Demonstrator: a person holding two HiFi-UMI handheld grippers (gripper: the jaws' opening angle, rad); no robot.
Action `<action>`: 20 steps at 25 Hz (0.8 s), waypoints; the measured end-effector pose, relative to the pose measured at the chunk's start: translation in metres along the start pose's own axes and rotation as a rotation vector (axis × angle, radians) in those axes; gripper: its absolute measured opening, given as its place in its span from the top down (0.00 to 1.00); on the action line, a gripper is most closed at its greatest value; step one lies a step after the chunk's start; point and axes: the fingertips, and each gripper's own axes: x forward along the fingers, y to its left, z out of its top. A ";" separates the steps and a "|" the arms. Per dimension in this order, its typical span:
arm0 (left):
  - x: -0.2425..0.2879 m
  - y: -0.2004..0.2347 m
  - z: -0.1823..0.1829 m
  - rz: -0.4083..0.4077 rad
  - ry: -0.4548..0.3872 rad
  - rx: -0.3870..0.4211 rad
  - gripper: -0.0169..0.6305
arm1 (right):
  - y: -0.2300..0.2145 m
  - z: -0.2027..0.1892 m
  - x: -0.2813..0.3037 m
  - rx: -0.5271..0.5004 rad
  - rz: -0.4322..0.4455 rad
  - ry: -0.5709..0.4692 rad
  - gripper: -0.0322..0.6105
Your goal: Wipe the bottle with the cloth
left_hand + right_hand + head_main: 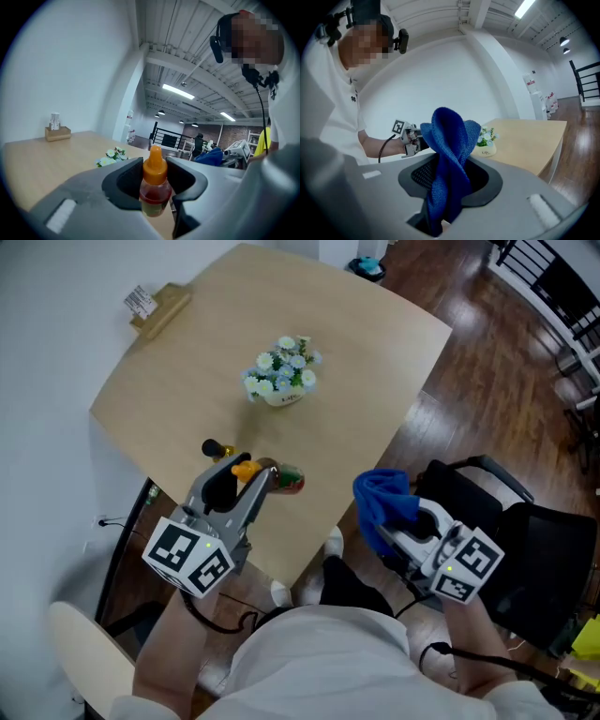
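Observation:
A small clear bottle (285,478) with an orange dropper cap (246,468) is clamped in my left gripper (247,474), just above the near edge of the wooden table (178,381). In the left gripper view the bottle (154,190) stands upright with both dark jaws pressed against its shoulders and cap. My right gripper (405,521) is off the table's right edge, shut on a bunched blue cloth (382,497). The cloth (450,150) rises in a fold out of the jaws, and my left gripper (408,136) shows beyond it, apart from it.
A white pot of flowers (283,373) stands mid-table. A wooden holder (156,306) sits at the far left corner. A small black item (215,447) lies by the left gripper. A black chair (506,521) is at the right and a pale seat (84,652) at the lower left.

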 end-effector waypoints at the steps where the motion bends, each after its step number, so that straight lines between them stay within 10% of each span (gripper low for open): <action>1: -0.010 -0.004 0.005 -0.011 -0.007 0.001 0.73 | 0.007 0.008 0.006 -0.006 0.009 -0.017 0.74; 11: -0.095 -0.049 0.026 -0.155 -0.053 0.053 0.73 | 0.146 0.084 0.072 -0.017 0.248 -0.167 0.74; 20: -0.168 -0.062 0.031 -0.191 -0.100 0.062 0.73 | 0.202 0.050 0.091 0.108 0.278 -0.138 0.74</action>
